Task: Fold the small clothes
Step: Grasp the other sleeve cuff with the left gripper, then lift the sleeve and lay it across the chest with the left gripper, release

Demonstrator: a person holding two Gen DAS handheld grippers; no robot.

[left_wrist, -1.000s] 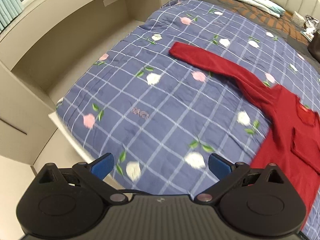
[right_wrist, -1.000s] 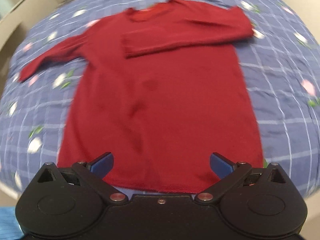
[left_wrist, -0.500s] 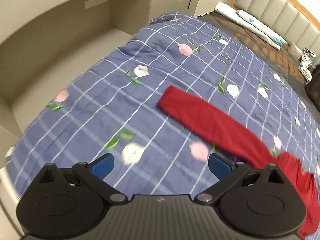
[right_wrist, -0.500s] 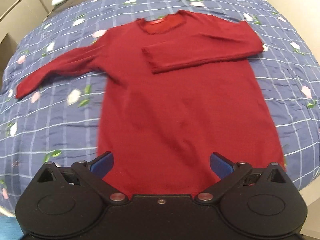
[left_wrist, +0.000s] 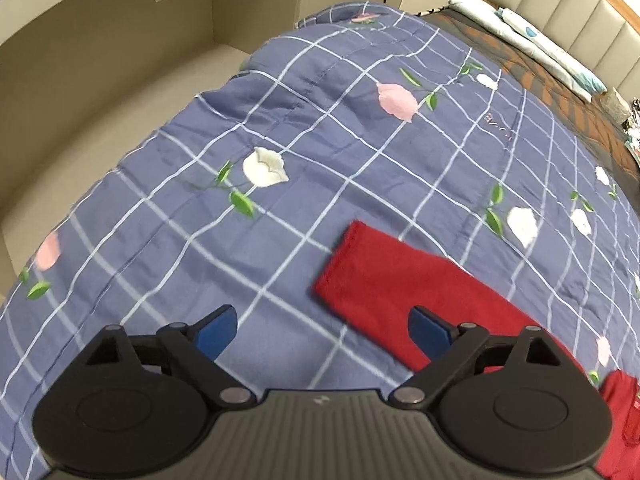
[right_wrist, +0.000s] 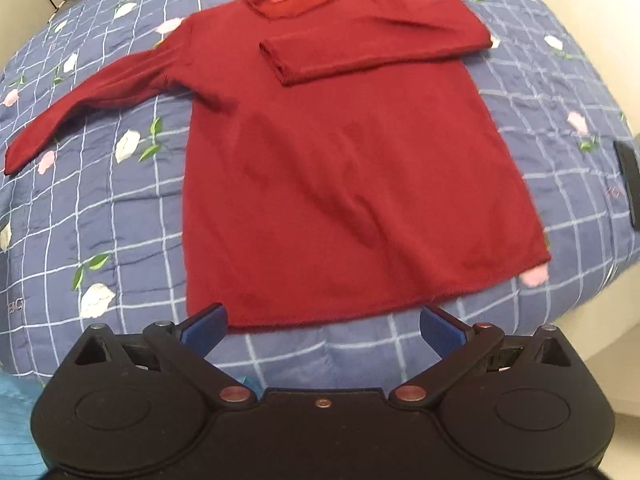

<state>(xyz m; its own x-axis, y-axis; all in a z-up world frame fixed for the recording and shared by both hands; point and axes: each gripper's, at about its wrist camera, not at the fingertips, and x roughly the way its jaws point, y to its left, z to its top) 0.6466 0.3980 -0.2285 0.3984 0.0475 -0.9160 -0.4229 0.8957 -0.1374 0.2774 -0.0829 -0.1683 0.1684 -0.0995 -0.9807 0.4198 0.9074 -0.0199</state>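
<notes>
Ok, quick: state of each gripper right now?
Left gripper: open, holding nothing, above the red sweater sleeve cuff.
Right gripper: open, holding nothing, near the hem.

In the left wrist view, the dark red knitted long-sleeved top [left_wrist: 400, 280] runs behind the left gripper [left_wrist: 322, 326], its body cut off at the right edge.

I count one red long-sleeved sweater [right_wrist: 344, 184], with two sleeves: one stretched out toward nine o'clock [right_wrist: 92, 100], one folded across the chest at twelve o'clock [right_wrist: 372, 48]. One blue checked floral quilt [right_wrist: 120, 216] lies under it, on one bed. I hold two tongs, left tongs [left_wrist: 322, 330] and right tongs [right_wrist: 323, 326], each with two blue pads, all spread apart and empty. One dark flat object [right_wrist: 629, 178] lies at three o'clock; I cannot tell what it is.
</notes>
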